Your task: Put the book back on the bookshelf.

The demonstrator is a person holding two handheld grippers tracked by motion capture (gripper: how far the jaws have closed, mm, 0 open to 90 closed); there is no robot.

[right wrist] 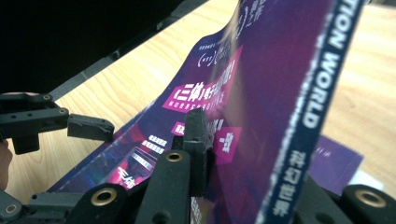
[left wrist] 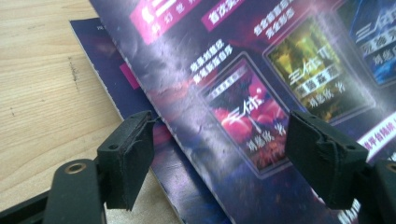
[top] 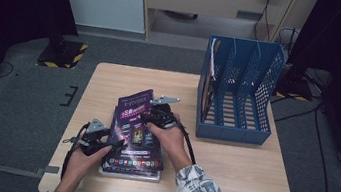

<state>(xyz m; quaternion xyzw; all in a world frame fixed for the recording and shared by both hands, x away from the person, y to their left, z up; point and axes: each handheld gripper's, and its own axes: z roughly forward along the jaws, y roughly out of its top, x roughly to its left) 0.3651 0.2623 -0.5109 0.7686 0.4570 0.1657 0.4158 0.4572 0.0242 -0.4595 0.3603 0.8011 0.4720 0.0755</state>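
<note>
Here, in the high view, a stack of magazines (top: 131, 167) lies near the front edge of the table (top: 230, 160), left of centre, long axis running front to back. The top magazine (top: 135, 121) is tilted up along its right side, where the right gripper (top: 154, 119) has hold of it. The left gripper (top: 110, 144) sits at the stack's front left corner. A blue file rack (top: 237, 93) stands at the far right corner, well apart.

In the left gripper view, the pads (left wrist: 128, 156) stand wide apart, one off the magazine's edge (left wrist: 233, 107), one over the cover, pressing nothing.

In the right gripper view, the jaws are pinched nearly together on the magazine's spine edge (right wrist: 299, 121), which rises steeply. The rack lies to the right of that claw, so the right hand is the nearer for carrying the magazine across.
</note>
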